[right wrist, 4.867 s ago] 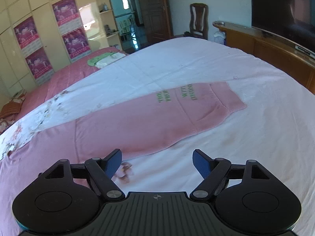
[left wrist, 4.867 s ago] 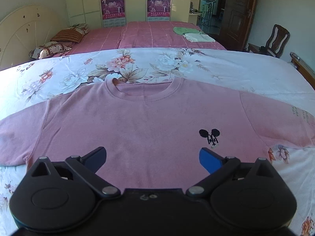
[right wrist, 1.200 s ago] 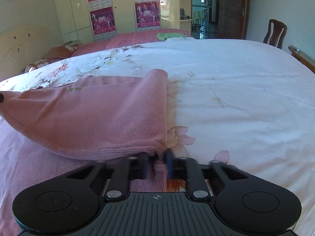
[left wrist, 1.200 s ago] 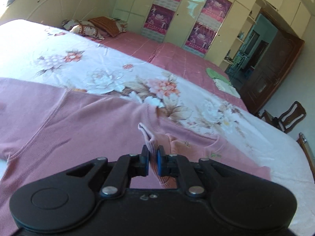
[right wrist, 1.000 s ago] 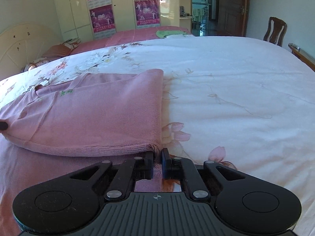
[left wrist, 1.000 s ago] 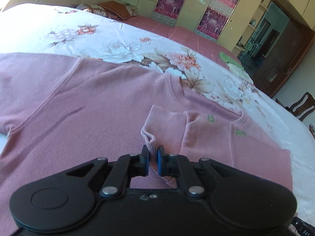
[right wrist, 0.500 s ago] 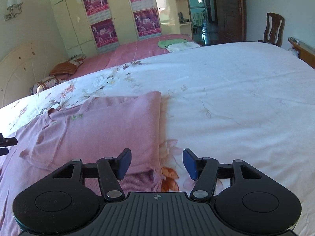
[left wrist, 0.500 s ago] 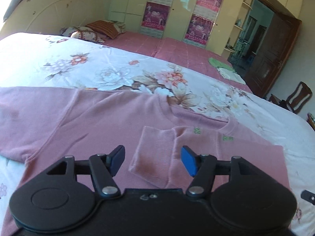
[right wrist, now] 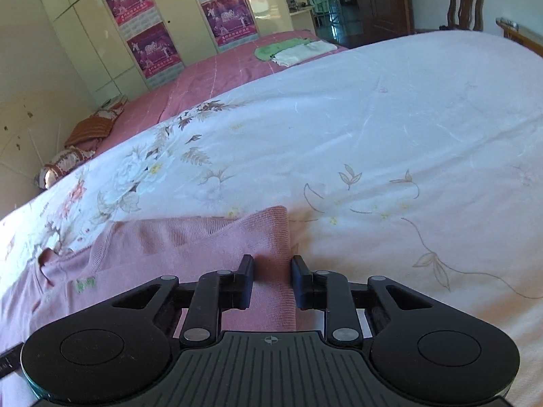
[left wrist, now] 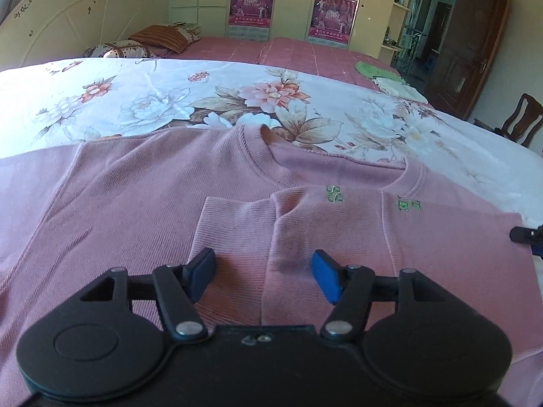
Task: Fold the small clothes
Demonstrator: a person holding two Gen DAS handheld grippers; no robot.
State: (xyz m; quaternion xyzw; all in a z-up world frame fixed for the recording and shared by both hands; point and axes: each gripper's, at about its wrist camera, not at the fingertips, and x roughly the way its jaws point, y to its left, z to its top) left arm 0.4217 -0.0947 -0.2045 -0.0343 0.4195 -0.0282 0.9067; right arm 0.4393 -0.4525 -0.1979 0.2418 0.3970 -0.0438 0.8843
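Note:
A pink sweater (left wrist: pixel 129 200) lies flat on the floral bedspread (left wrist: pixel 176 101), its right side and sleeve folded over onto the front (left wrist: pixel 390 244). My left gripper (left wrist: pixel 263 276) is open and empty just above the folded sleeve cuff. In the right wrist view my right gripper (right wrist: pixel 271 281) is partly open, its blue pads either side of the folded right edge of the sweater (right wrist: pixel 271 247) without pinching it. The tip of the right gripper shows at the right edge of the left wrist view (left wrist: pixel 529 237).
The white bedspread (right wrist: pixel 424 142) stretches wide to the right of the sweater. A second bed in pink holds folded green and white cloths (right wrist: pixel 292 51) and pillows (left wrist: pixel 159 37). A wardrobe with posters (left wrist: pixel 253 10), a door and a chair (right wrist: pixel 463 3) stand beyond.
Both grippers let go of the folded sleeve and side and opened. The left one backed off a little; the right one moved up to the sweater's folded upper edge and narrowed its jaws.

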